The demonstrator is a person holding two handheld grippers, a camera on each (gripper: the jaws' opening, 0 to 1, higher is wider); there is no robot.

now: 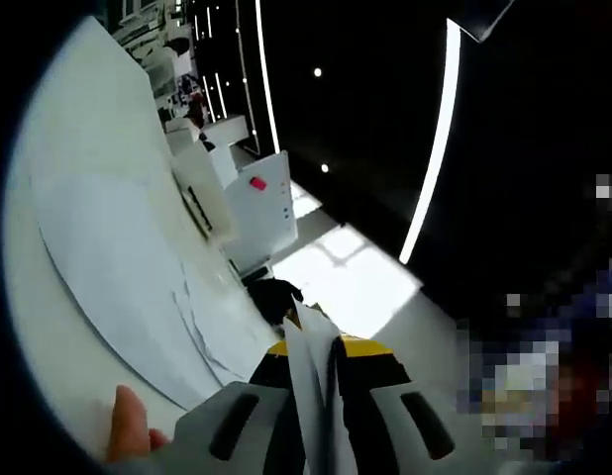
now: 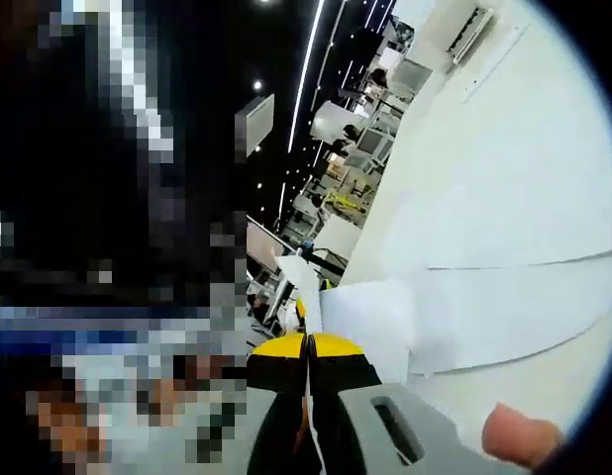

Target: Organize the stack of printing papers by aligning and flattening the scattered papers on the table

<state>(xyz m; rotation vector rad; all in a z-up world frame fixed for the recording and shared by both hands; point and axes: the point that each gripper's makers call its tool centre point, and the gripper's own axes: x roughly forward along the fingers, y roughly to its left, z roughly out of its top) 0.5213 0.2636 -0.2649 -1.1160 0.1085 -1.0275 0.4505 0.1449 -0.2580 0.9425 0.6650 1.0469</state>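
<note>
White table surface [image 1: 78, 327] fills one side of both views, tilted steeply, with a dark ceiling crossed by bright strip lights beyond it.

Sheets of printing paper [image 1: 138, 267] lie spread on the table, their edges fanned out and overlapping rather than squared; how many there are cannot be counted. In the left gripper view the left tool [image 1: 314, 361] has its yellow-tipped jaws drawn in on a sheet of paper [image 1: 311, 376] that stands up between them, its corner poking out past the tips. A fingertip [image 1: 128, 426] shows at the table side of that tool.

In the right gripper view the right tool [image 2: 307, 346] has its jaws pressed together on the thin edge of a sheet [image 2: 370, 322], which runs from the tips out to the loose papers on the table [image 2: 504, 198]. A fingertip [image 2: 519, 435] shows near the tool's body.

Beyond the table's far edge stands a white box-like machine with a pink sticker [image 1: 261, 208], among other office equipment too small to tell.
</note>
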